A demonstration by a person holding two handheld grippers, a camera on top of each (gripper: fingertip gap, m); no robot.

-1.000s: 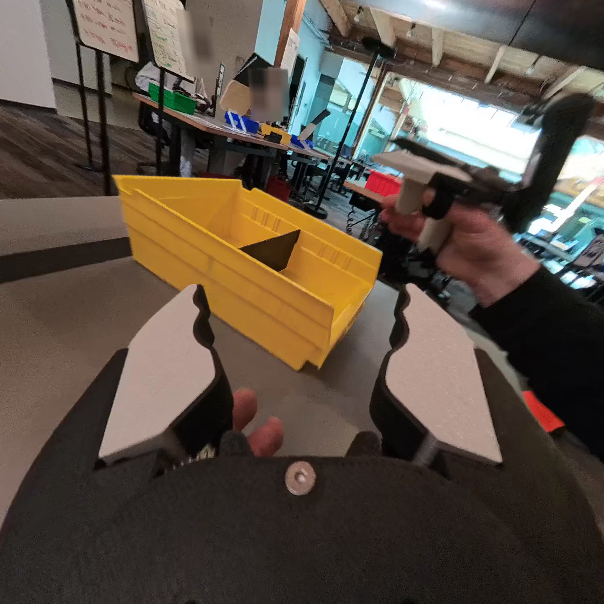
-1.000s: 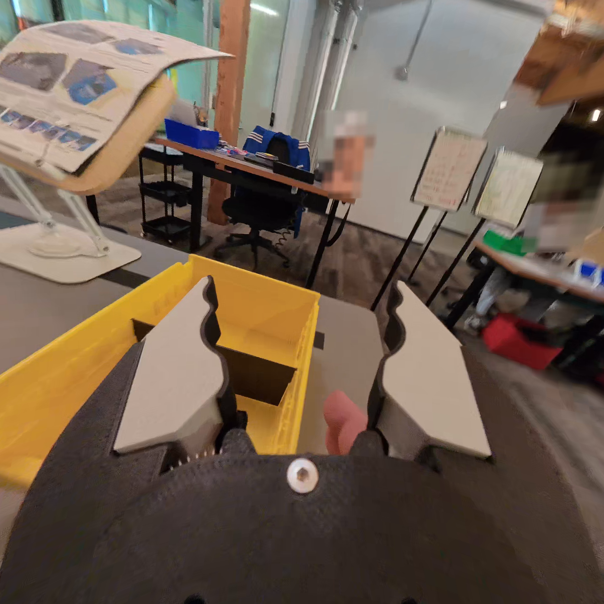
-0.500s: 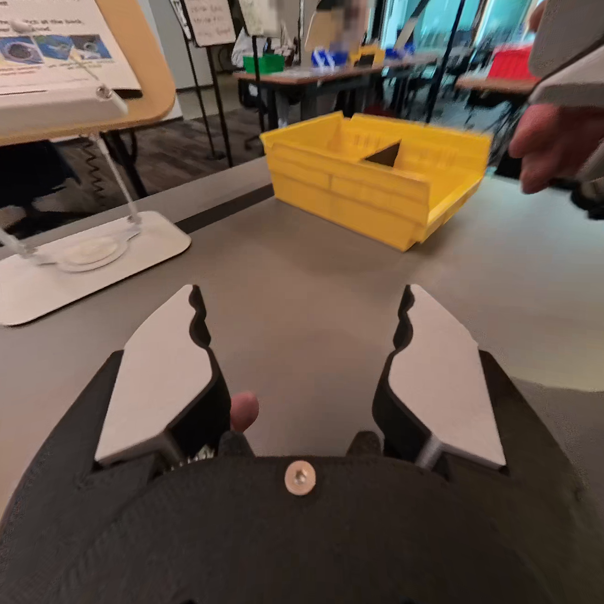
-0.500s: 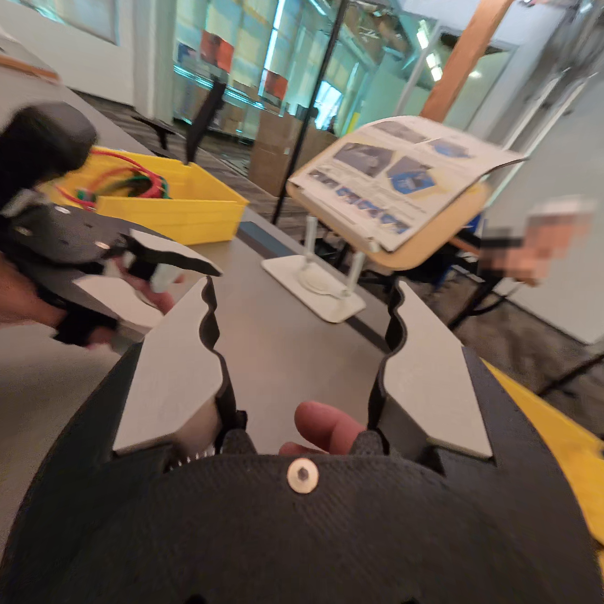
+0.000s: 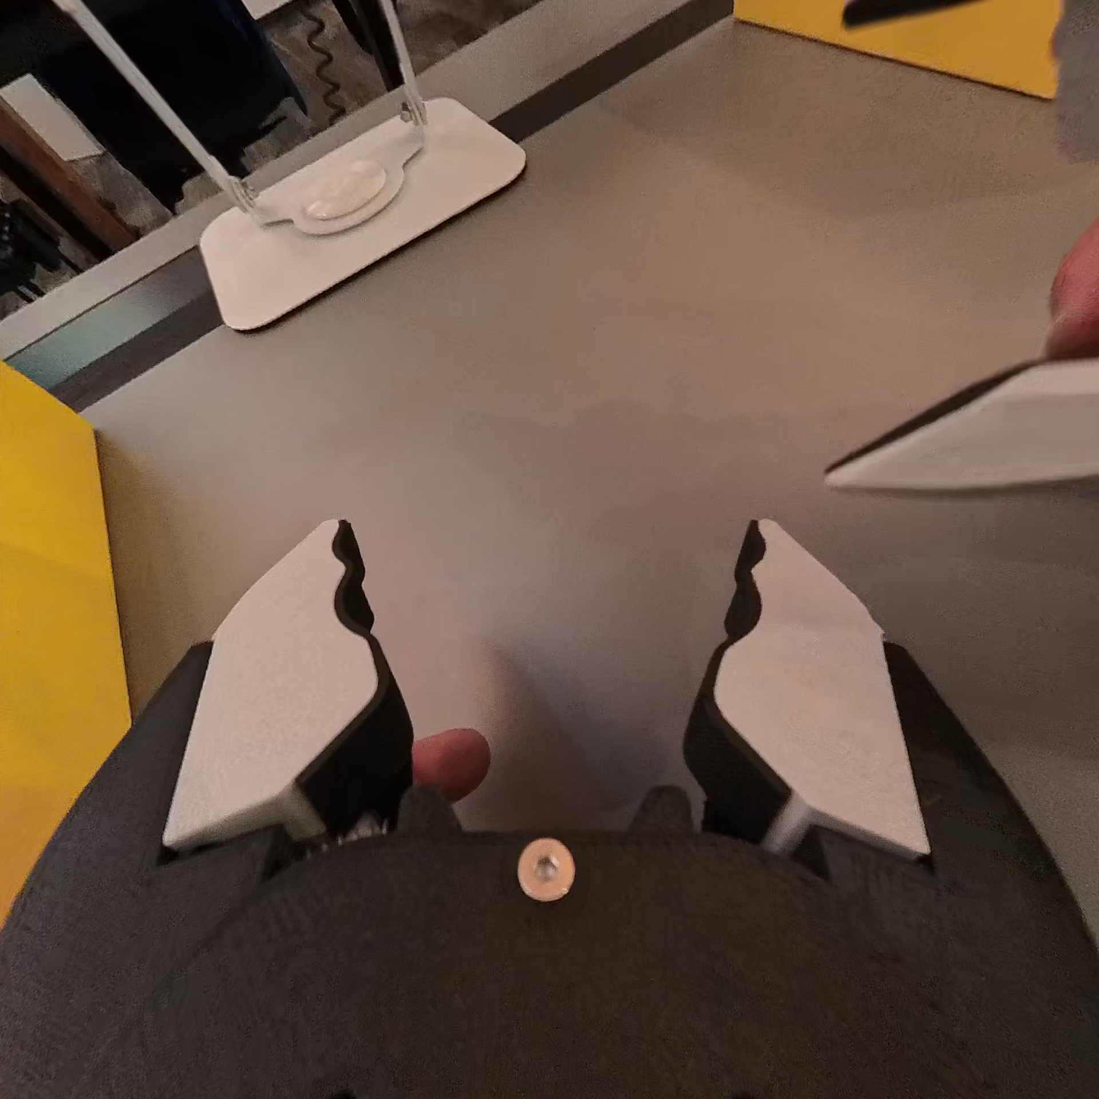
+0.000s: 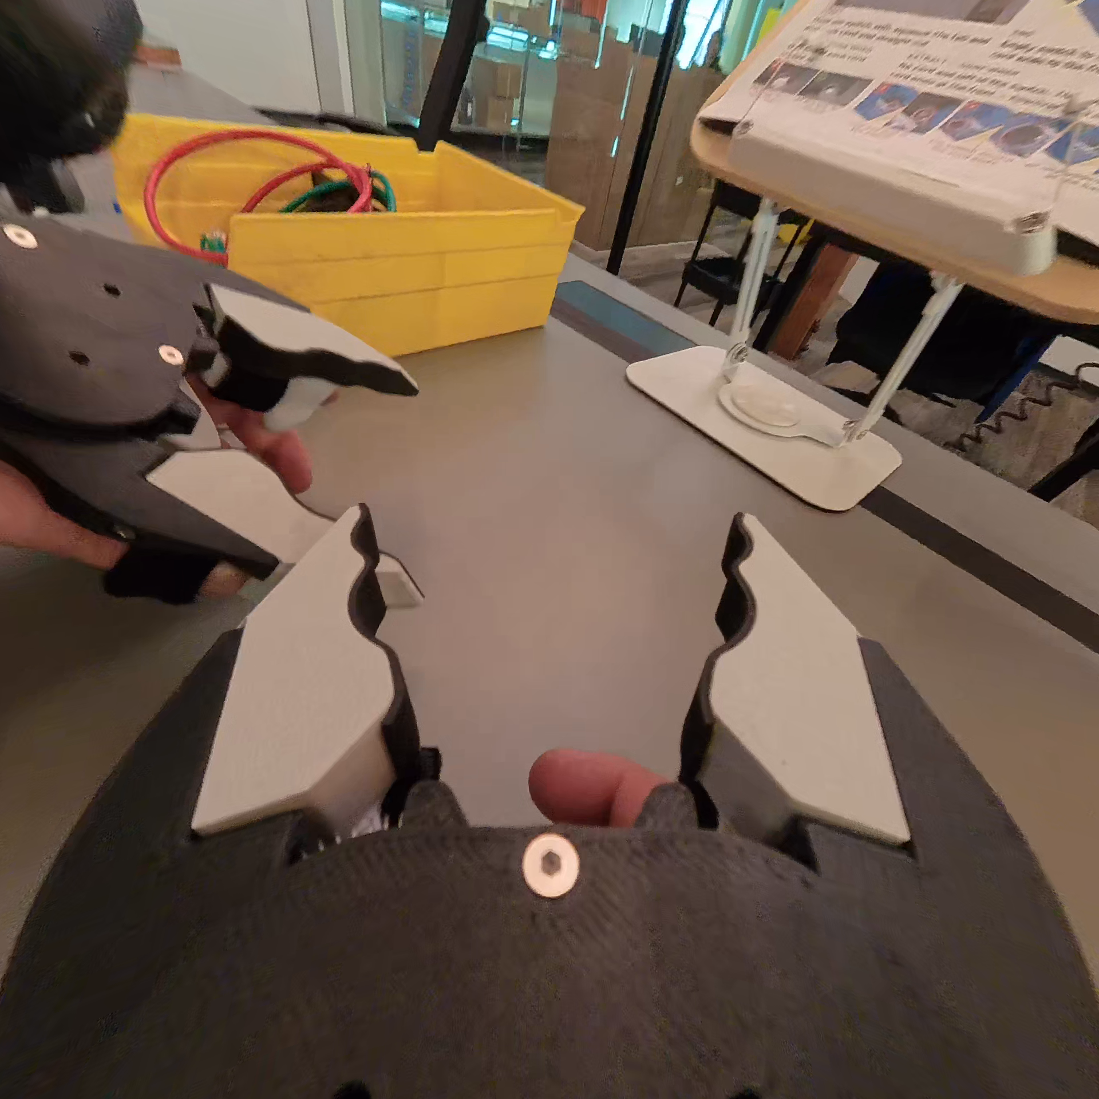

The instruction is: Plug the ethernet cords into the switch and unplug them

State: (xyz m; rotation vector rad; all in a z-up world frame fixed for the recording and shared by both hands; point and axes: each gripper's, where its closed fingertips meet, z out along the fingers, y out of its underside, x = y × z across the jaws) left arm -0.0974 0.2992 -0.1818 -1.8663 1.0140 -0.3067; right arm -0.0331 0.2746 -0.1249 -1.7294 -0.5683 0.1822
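Note:
Red and green ethernet cords (image 6: 267,172) lie coiled in a yellow bin (image 6: 404,267) at the far left of the grey table. I see no switch in either view. My left gripper (image 5: 550,529) is open and empty over the bare table (image 5: 594,386). My right gripper (image 6: 550,517) is open and empty, also over the table. The left gripper also shows in the right wrist view (image 6: 398,487), held in a hand at the left, open, close beside my right gripper's left finger. A finger of the right gripper (image 5: 981,440) shows at the right edge of the left wrist view.
A document stand with a white base (image 6: 767,428) holds a board with a printed sheet (image 6: 892,89) at the back right; its base also shows in the left wrist view (image 5: 357,208). Yellow bin walls show at the left edge (image 5: 47,565) and top right (image 5: 892,47).
Both grippers have swung round and tilted down toward the table. The right wrist view now faces the bin with the cords. Both grippers stay open and have come closer together.

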